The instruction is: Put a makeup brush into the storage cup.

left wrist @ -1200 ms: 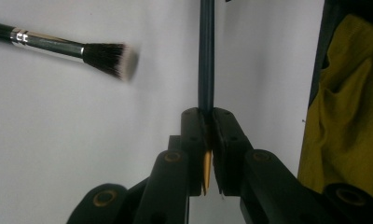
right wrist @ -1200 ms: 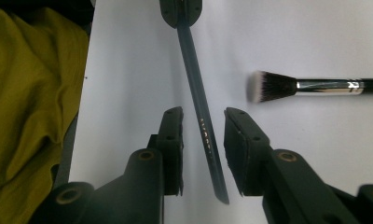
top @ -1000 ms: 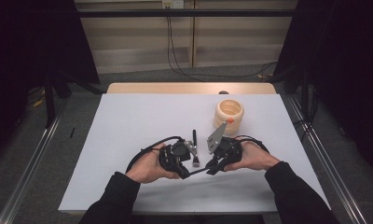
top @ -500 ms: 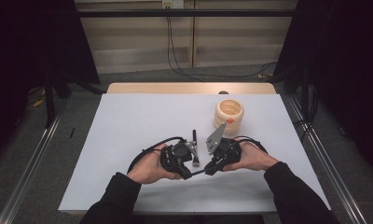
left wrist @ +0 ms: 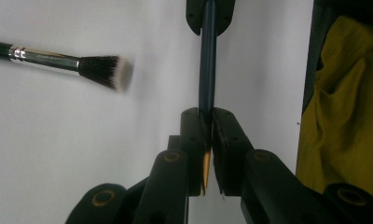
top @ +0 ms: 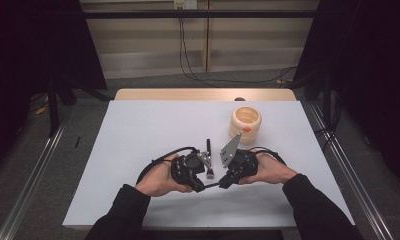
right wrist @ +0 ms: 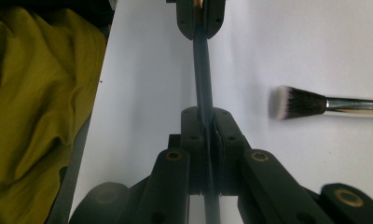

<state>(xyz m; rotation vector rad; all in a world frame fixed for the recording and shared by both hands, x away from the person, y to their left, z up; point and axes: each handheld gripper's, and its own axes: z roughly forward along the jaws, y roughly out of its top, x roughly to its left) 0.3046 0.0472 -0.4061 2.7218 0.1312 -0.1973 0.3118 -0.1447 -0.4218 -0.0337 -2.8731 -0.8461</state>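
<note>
Two tools, left tool (top: 208, 172) and right tool (top: 223, 181), clench one thin stick (left wrist: 207, 65) between them at my counter's (top: 138, 130) six o'clock, so I can pass it across.

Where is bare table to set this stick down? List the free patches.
Free: the table's left half, beyond the left gripper; the far strip behind the brush. Crowded: the middle, where it and the right gripper clamp the stick beside the brush, and the beige holder behind them.

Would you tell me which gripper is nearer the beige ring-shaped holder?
The right gripper: the beige holder stands just beyond it, while the left gripper sits farther left.
</note>
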